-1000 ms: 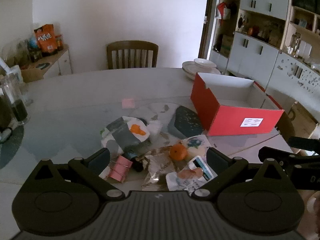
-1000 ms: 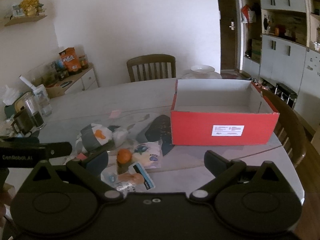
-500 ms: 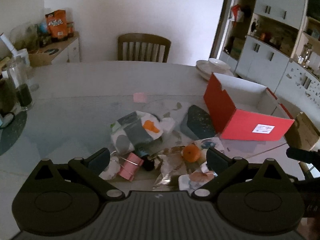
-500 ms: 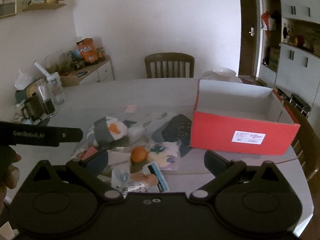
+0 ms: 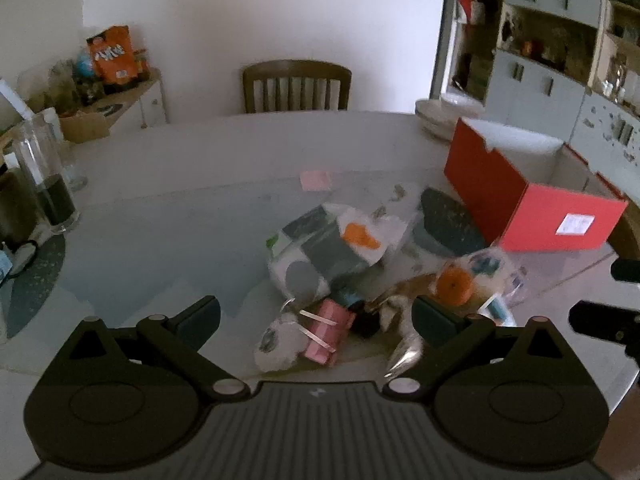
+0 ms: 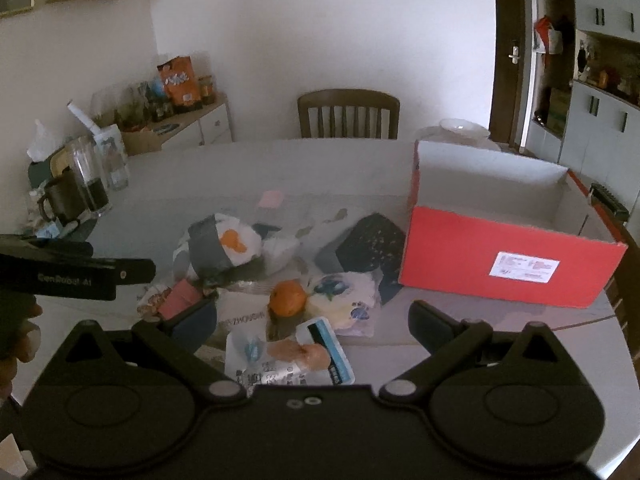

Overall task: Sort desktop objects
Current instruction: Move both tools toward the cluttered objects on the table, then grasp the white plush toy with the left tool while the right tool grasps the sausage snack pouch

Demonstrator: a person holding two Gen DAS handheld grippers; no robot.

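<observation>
A heap of small items lies mid-table: a small orange [image 5: 454,287] [image 6: 287,298], a pink binder clip [image 5: 328,330] [image 6: 179,301], a grey-and-white pouch with an orange patch [image 5: 326,246] [image 6: 224,246], a dark speckled pouch [image 5: 450,220] [image 6: 366,246] and snack packets [image 6: 288,356]. An open red box [image 5: 532,204] [image 6: 504,258] stands to the right, nothing showing inside. My left gripper [image 5: 316,318] hovers open over the binder clip. My right gripper [image 6: 312,326] hangs open above the packets, just in front of the orange.
A glass jar with dark liquid [image 5: 48,184] and a mug [image 6: 60,200] stand at the table's left edge. White bowls [image 5: 448,116] sit behind the box. A wooden chair [image 5: 296,86] is at the far side. A pink sticky note [image 5: 315,180] lies alone.
Both views have swung so the heap and the box now sit further right in frame. Both grippers have stayed open and empty, and nothing on the table has moved.
</observation>
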